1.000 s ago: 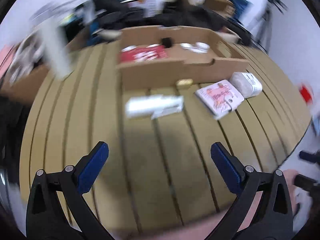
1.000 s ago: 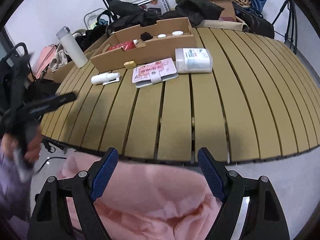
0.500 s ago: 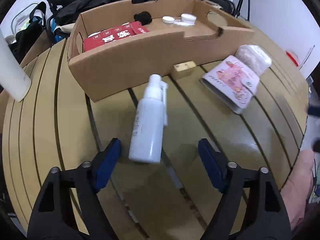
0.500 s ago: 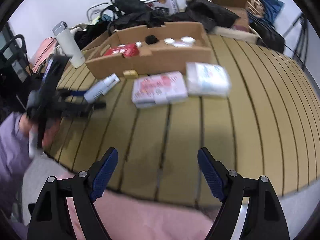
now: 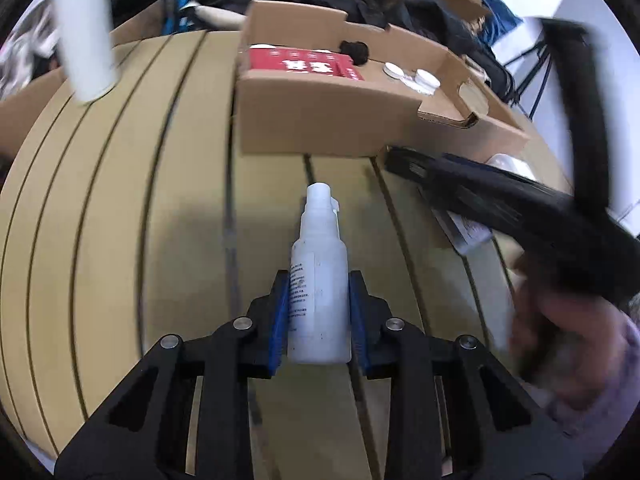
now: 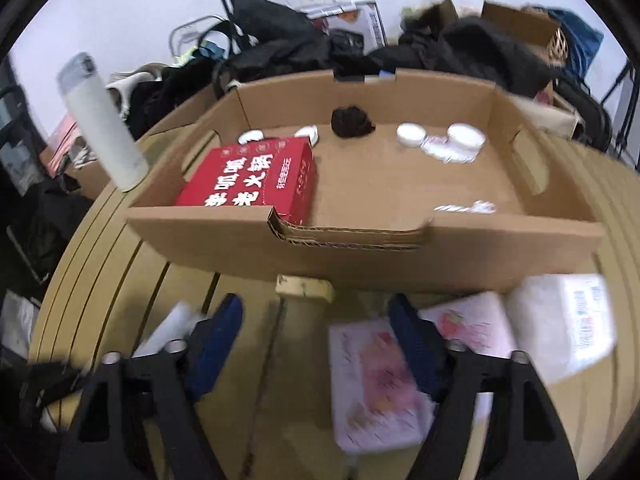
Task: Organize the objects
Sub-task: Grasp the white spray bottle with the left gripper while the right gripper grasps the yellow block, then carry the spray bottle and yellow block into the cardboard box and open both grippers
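Between the just-closing left gripper (image 5: 318,312) pads lies the pinched spray bottle (image 5: 318,280); the right gripper (image 6: 316,340), also closing, stands spread, empty.

A tall white cylindrical flask (image 6: 102,120) stands on the tan slatted table (image 5: 120,240); behind it, heaped black bags and clothing (image 6: 280,48) (blurred).

A spray bottle (image 5: 318,280) is lying on the slatted table (image 5: 120,240), its nozzle pointing toward the cardboard tray (image 6: 360,252) behind it. In the tray, a flat box (image 6: 256,182) is sitting at the left, two small jars (image 6: 440,138) at the right. Before the tray wall a small block (image 6: 304,286) is resting; right of it a booklet (image 6: 376,380) and, probably touching it, a wrapped pack (image 6: 560,320). A tall flask (image 6: 102,124) is standing left of the tray.
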Demonstrator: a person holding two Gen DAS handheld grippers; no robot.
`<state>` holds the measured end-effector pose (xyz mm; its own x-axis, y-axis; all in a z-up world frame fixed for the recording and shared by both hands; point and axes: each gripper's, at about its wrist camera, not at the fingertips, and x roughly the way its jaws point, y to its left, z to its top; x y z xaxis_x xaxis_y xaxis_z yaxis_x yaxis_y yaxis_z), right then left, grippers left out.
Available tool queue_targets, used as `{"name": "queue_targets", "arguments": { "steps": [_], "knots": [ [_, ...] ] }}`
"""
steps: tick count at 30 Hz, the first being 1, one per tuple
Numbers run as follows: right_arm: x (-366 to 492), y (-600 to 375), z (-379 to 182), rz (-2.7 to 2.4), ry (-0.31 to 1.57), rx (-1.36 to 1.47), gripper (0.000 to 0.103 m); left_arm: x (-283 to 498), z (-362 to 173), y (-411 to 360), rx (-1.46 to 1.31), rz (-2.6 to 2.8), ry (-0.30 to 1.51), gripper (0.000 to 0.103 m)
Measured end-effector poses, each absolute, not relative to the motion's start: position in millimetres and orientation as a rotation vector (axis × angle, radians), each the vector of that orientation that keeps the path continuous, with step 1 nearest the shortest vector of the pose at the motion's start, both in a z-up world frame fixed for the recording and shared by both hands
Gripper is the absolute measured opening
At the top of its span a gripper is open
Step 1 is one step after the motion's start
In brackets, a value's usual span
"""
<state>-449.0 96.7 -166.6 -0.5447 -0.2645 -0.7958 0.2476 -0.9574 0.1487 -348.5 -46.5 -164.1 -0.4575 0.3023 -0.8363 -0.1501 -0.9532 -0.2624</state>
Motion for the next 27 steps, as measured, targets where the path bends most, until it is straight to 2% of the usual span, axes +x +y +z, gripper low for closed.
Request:
{"name": "queue_targets", "arguments": {
  "steps": [2, 3, 5, 11, 15, 18, 23, 27],
  "knots": [
    [-455.1, 88.7, -176.8, -2.566, -0.026, 1.3, 0.065, -334.4, -159.1, -56.0, -1.463, 2.484, -0.266, 0.024],
    [-455.5, 84.9, -180.4, -2.592, -0.003, 1.295, 0.053, -327.7, -156.1, -60.8, -1.468, 2.49, -0.294, 0.024],
    [-454.1, 82.9, -181.2, -2.617, 0.006, 1.267, 0.035, -318.4, -149.0, -64.6, -1.46, 2.506, -0.307, 0.024],
    [-425.5, 104.5, -158.9, -2.598, -0.042, 1.225, 0.035, -308.4, -127.7, -59.6, -1.443, 2.555, -0.228, 0.024],
    [-351.6, 133.7, -116.8, -2.545, 0.023, 1.14, 0.035, -278.7, -103.8, -50.2, -1.323, 2.553, -0.196, 0.024],
    [-292.8, 151.0, -103.0, -2.497, 0.057, 1.133, 0.035, -255.7, -104.4, -34.2, -1.348, 2.504, -0.176, 0.024],
    [-221.9, 188.7, -115.7, -2.477, -0.029, 1.237, 0.035, -228.1, -112.9, -6.7, -1.364, 2.409, -0.22, 0.024],
    [-215.8, 206.6, -125.4, -2.477, -0.076, 1.289, 0.035, -229.8, -110.4, 6.7, -1.387, 2.401, -0.182, 0.024]
  ]
}}
